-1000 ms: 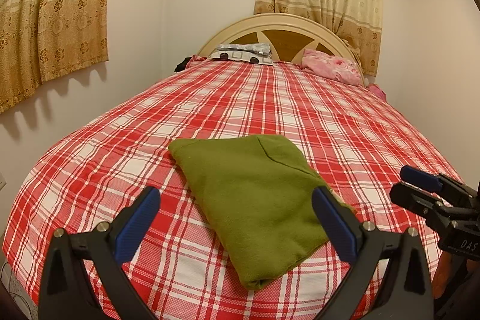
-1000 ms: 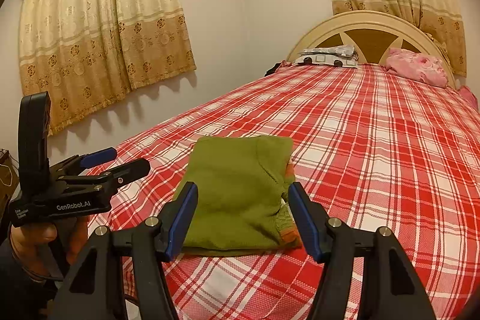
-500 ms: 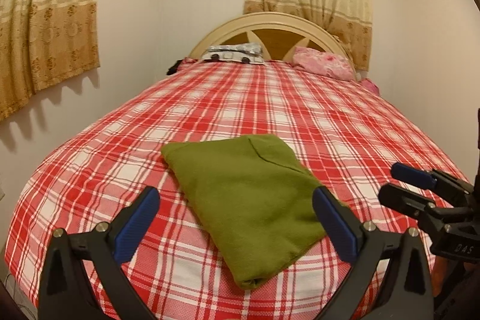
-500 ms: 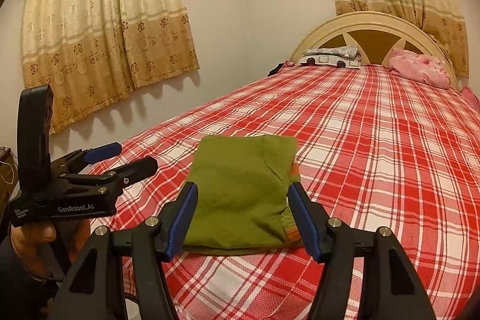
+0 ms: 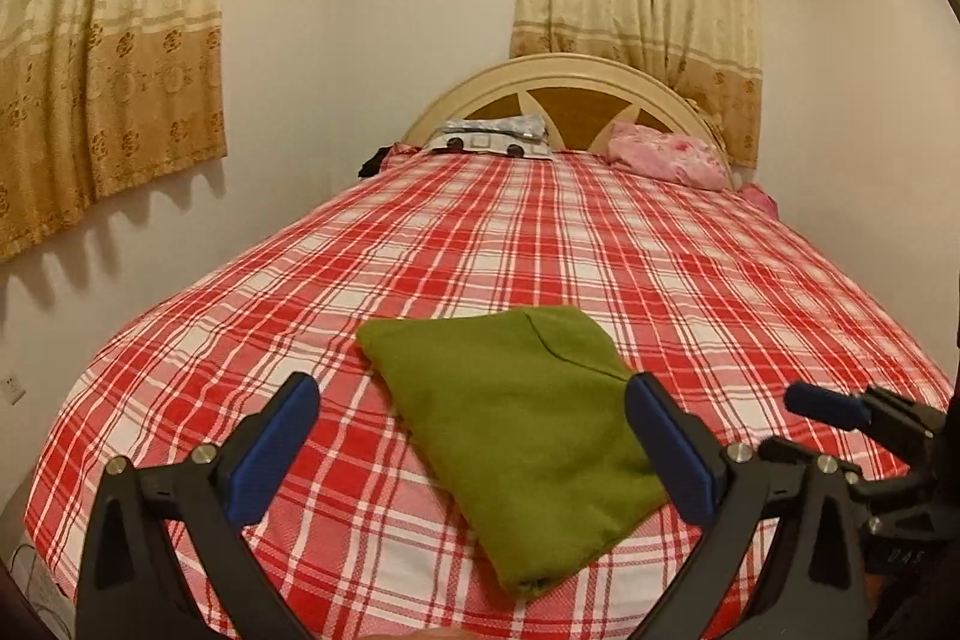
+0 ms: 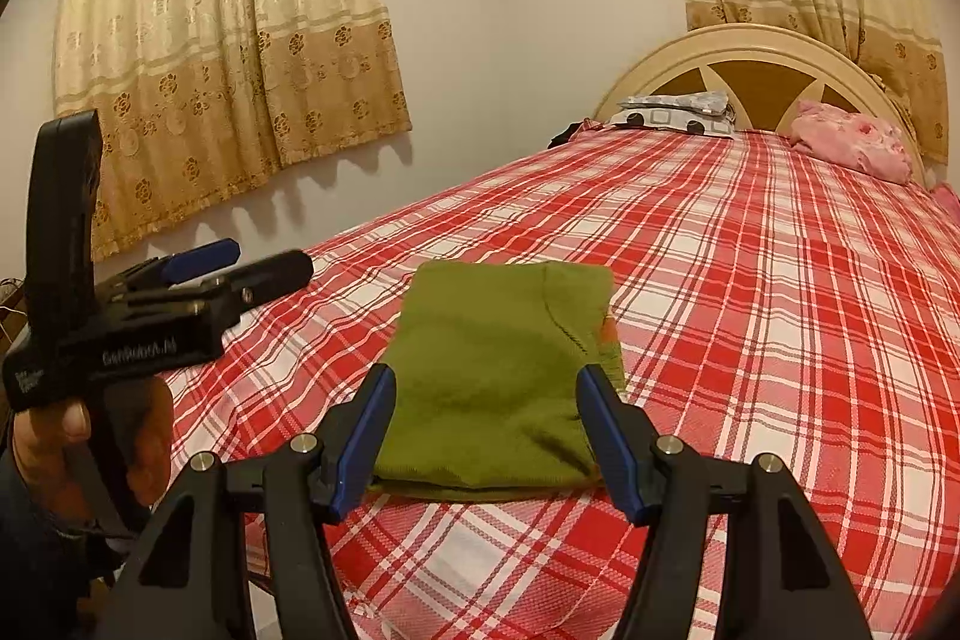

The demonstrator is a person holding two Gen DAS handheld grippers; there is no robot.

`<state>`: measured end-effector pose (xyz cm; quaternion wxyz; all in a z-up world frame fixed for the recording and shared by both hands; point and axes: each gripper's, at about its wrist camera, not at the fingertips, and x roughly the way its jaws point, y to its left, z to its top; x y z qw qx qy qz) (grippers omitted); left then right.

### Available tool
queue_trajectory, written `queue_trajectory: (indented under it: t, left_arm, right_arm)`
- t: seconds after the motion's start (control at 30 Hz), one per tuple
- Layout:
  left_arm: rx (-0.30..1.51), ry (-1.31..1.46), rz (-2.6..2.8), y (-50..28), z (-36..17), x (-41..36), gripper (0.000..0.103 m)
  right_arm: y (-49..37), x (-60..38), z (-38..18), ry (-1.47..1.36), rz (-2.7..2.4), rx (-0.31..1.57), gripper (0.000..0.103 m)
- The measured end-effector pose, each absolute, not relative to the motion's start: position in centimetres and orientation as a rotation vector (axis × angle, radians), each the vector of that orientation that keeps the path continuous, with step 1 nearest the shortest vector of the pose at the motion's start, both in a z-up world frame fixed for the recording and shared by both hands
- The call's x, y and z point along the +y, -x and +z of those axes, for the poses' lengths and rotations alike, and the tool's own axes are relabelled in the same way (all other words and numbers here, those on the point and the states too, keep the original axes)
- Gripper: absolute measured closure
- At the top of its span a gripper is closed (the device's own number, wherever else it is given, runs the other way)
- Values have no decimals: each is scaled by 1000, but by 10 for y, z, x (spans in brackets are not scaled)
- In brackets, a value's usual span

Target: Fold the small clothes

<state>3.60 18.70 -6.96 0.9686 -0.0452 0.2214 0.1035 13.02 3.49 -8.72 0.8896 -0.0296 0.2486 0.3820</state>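
Green knit garment point(image 5: 516, 424) lies flat on the red plaid bedspread point(image 5: 600, 244), near end of the bed, already folded into a compact rectangle. Looks like the fold is done or nearly so.

Left gripper point(image 5: 474, 436): jaws spread wide, nothing between the pads, held off the cloth just short of its near-left side. Right gripper point(image 6: 486, 436): also spread, empty, lined up with the garment's near edge, pads not touching the fabric. Both point slightly down at the bundle, probably so either one can pinch an edge if another fold or a squaring tweak is needed.

A bit of orange point(image 6: 607, 331) shows at the right edge in the right wrist view; can't tell whether it is trim or lining.

Pillows point(image 5: 663, 154) and headboard point(image 5: 570, 67) sit at the far end, well apart from the work area.
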Motion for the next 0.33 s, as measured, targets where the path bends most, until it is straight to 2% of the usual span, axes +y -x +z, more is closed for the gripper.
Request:
queue_trajectory:
  t: [0.33]
  left_arm:
    - [465, 113, 204, -40, -78, 195, 0]
  right_arm:
    - [-129, 36, -85, 59, 801, 507, 39]
